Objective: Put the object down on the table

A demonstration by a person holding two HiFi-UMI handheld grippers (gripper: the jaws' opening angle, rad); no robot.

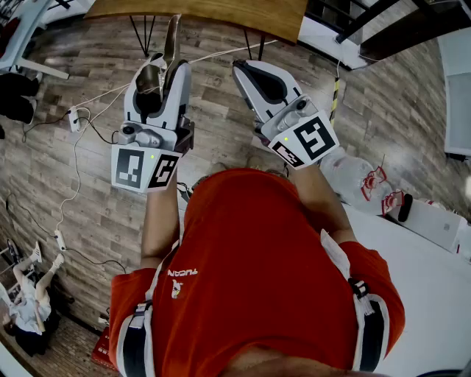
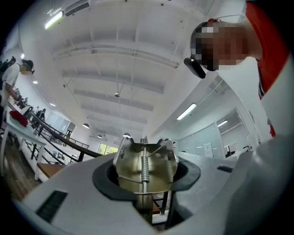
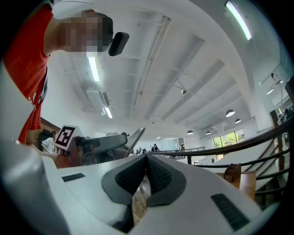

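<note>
Seemingly a brassy metal tool [image 2: 127, 170], coil spring [image 2: 144, 169] down its middle.

The wood-plank floor [image 1: 221, 81] carries white cables [image 1: 77, 158], a power strip [image 1: 73, 118] and white bags with red print [image 1: 364, 180]. A wooden bench [image 1: 206, 11] stands on it on thin black legs [image 1: 143, 33]. A white bench [image 1: 434, 294] at the right carries a white box [image 1: 438, 221].

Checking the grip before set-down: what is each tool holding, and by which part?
Left tool grips a metal object by its sprung end; its blade sticks out. Right tool is shut, empty.
</note>
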